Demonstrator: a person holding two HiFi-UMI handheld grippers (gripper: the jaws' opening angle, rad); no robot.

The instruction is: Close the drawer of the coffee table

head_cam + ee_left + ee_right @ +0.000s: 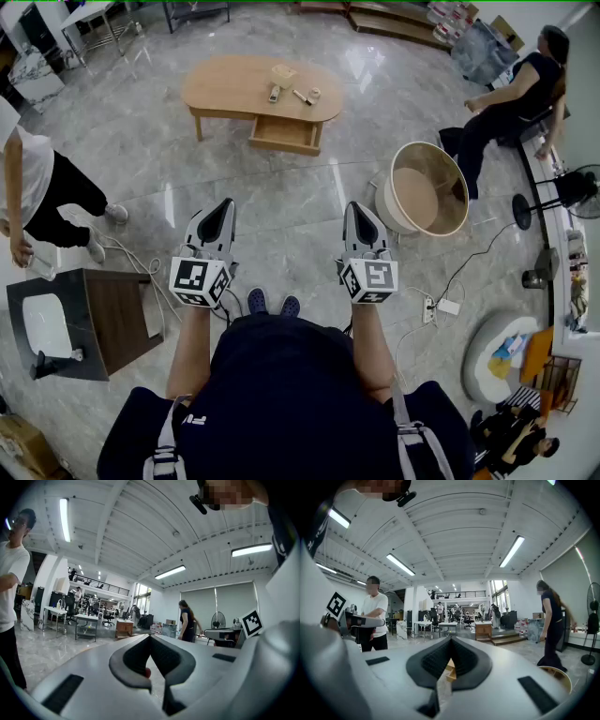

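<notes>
The left hand-held gripper (225,208) and right hand-held gripper (356,212) are both closed and empty above the glossy marble floor (300,192). At 12 o'clock, well apart, the wooden counter (230,84) has its drawer (284,134) pulled out. A tub (429,220) sits at 2 o'clock.

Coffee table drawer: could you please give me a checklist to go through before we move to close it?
1. The drawer is pulled out, front toward us: ok.
2. The left gripper is shut, empty: ok.
3. The right gripper is shut, empty: ok.
4. The drawer within reach: not ok; the coffee table stands well ahead.
5. The round tub stands off the straight path: ok.
6. Nothing sticking up from the drawer: cannot tell.
</notes>
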